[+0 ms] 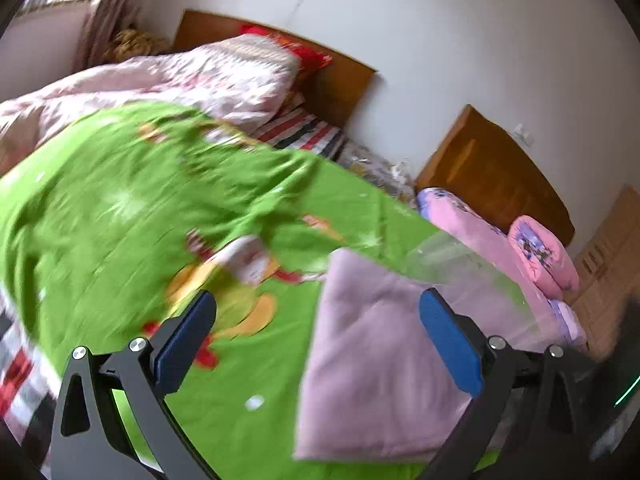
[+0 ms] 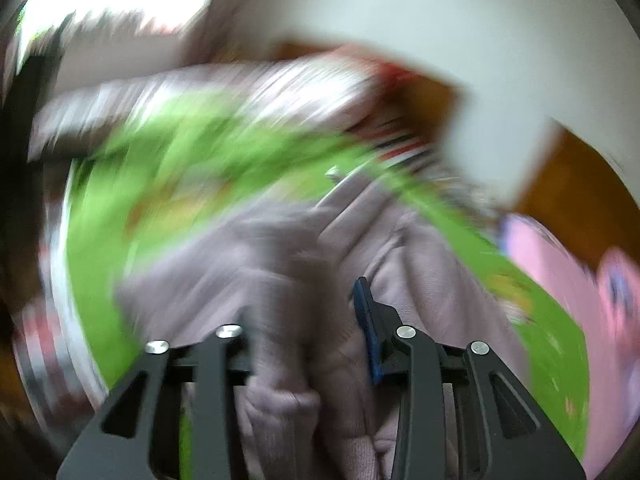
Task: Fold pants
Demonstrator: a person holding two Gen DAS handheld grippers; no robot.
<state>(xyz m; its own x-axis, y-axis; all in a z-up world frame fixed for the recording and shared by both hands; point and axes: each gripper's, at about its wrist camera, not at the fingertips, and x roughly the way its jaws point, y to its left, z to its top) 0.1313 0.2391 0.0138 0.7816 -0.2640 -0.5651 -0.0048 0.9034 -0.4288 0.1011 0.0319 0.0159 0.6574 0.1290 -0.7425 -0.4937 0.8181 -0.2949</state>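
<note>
Bunched mauve pants (image 2: 304, 280) are filling your right hand-held gripper (image 2: 308, 312), whose jaws are clamping a thick fold of fabric. Your left hand-held gripper (image 1: 316, 336) is gaping wide and empty above the green bedspread (image 1: 120, 208), where a flat part of the pants is lying. I'm judging the folding partway done, with squaring left.

The pants (image 1: 372, 356) are lying on the bedspread (image 1: 160, 208) ahead of your left claw (image 1: 320, 340), reaching under its right finger. Behind them, the quilt (image 1: 180, 76) is sitting against the headboard (image 1: 336, 80); rolled bedding (image 1: 540, 256) is lying farther right.
</note>
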